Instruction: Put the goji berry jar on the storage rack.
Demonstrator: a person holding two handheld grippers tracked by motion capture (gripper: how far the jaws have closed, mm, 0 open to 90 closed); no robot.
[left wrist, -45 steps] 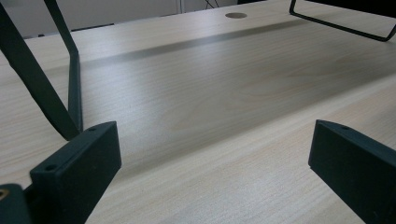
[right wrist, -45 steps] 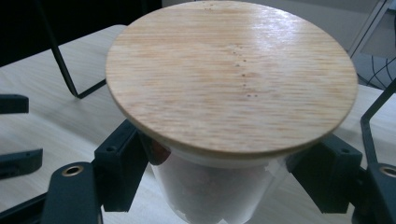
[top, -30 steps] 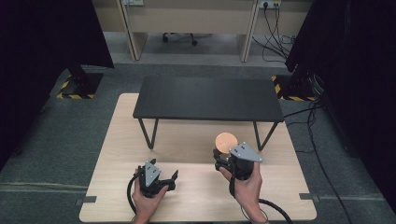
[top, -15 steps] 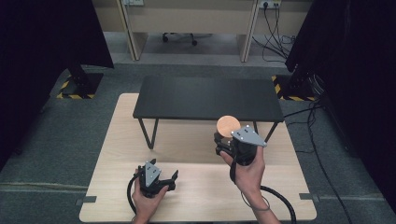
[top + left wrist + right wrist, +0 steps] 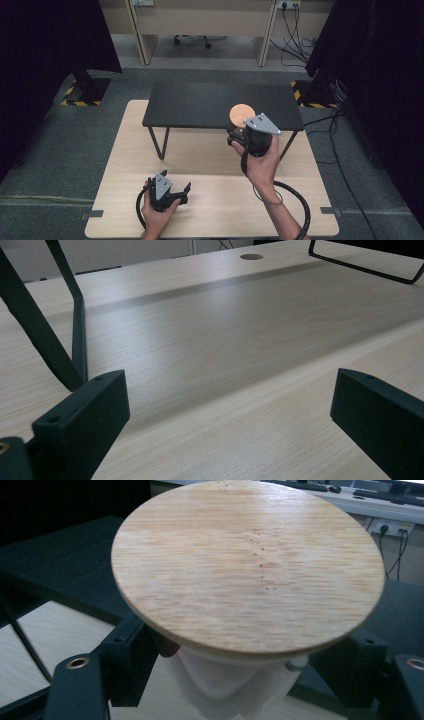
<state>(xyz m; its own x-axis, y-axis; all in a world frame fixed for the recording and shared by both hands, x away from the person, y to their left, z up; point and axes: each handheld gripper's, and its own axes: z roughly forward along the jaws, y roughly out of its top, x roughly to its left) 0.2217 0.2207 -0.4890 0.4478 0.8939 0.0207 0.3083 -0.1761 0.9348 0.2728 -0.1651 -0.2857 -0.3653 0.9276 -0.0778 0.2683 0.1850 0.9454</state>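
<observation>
A white cup [image 5: 225,687] capped by a round wooden lid [image 5: 250,565] is clamped between the jaws of my right gripper [image 5: 240,652], one black finger [image 5: 127,655] on each side of it. From above, the lid [image 5: 241,114] hangs in the air at the front edge of the low black shelf [image 5: 200,102], with the right gripper [image 5: 236,134] shut just beneath it. My left gripper [image 5: 186,194] rests on the light wooden table [image 5: 215,210] near its front edge. Its jaws stand open, fingers [image 5: 95,405] wide apart over bare wood, left gripper [image 5: 225,400] holding nothing.
The black shelf stands on thin metal legs [image 5: 159,142] across the back half of the table. A leg [image 5: 75,330] stands close ahead of the left gripper. A black cable [image 5: 295,200] trails from the right gripper. Dark curtains and cables surround the table.
My right gripper has risen with the lidded cup and moved away from me, up to the front edge of the black shelf. The left gripper has stayed put.
</observation>
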